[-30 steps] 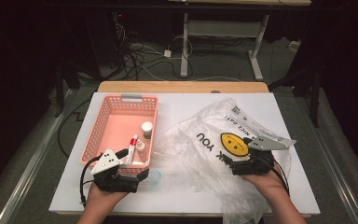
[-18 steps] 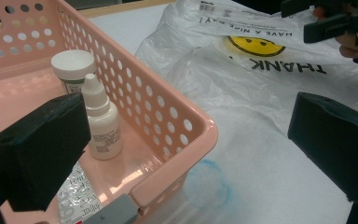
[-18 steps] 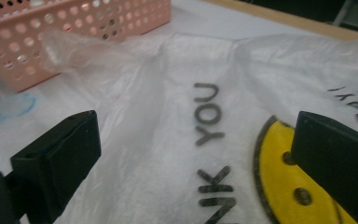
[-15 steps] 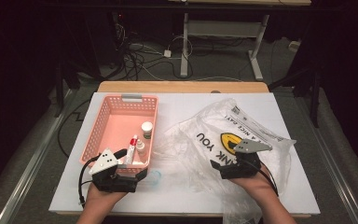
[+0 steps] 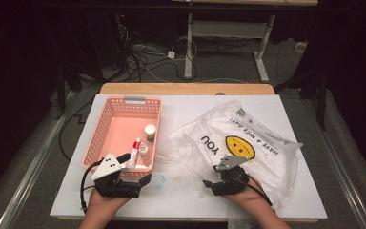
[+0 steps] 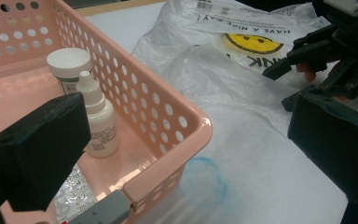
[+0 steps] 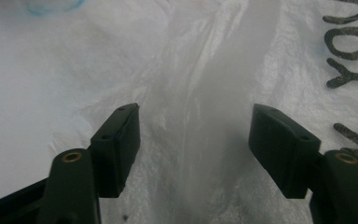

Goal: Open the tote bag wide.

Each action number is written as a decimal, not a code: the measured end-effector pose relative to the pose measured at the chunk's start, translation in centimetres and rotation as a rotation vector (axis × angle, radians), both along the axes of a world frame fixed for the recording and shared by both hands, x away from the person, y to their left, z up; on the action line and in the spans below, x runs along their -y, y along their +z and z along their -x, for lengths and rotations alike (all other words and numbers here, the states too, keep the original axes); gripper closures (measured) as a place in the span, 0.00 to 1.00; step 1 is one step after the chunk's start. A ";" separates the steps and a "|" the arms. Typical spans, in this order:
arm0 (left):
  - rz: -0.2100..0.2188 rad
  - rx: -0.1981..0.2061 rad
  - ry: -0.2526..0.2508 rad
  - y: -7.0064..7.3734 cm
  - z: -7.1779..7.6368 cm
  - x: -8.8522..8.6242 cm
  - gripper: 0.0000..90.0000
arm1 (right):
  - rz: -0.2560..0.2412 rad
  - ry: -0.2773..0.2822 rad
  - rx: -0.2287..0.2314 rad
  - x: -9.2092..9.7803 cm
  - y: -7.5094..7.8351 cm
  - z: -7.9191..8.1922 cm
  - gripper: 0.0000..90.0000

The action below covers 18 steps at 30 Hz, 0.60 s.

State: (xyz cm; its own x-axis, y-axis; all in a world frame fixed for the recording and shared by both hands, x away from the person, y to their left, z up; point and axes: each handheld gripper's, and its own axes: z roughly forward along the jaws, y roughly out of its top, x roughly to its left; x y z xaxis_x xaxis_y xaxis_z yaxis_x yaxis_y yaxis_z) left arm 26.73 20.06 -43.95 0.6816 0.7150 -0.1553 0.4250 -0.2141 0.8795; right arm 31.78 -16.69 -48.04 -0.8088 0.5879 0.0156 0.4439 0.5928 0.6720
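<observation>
Your right tongs (image 5: pixel 213 178) have slid left and toward you across the plastic bag (image 5: pixel 248 143) since a second ago — they now sit at its near-left part, jaws spread wide, nothing between them but crumpled film. Your left tongs (image 5: pixel 140 180) hold their place at the near right corner of the pink basket (image 5: pixel 106 138), jaws wide apart, one inside the basket and one outside. Inside the basket stand a dropper bottle (image 6: pixel 99 120) and a white-capped bottle (image 6: pixel 68 68), touching — on the white worktop (image 5: pixel 181 107), the smiley-printed bag lies to the basket's right.
</observation>
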 end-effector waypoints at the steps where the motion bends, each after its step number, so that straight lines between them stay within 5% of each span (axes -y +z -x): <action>1: 0.000 0.000 0.000 0.0 0.0 0.0 0.00 | 0.010 -0.010 0.011 0.0 -0.2 0.1 0.44; 18: -0.010 -0.016 0.013 -0.3 -0.2 -0.2 0.00 | -0.044 -0.056 0.004 1.7 -0.3 -0.8 0.80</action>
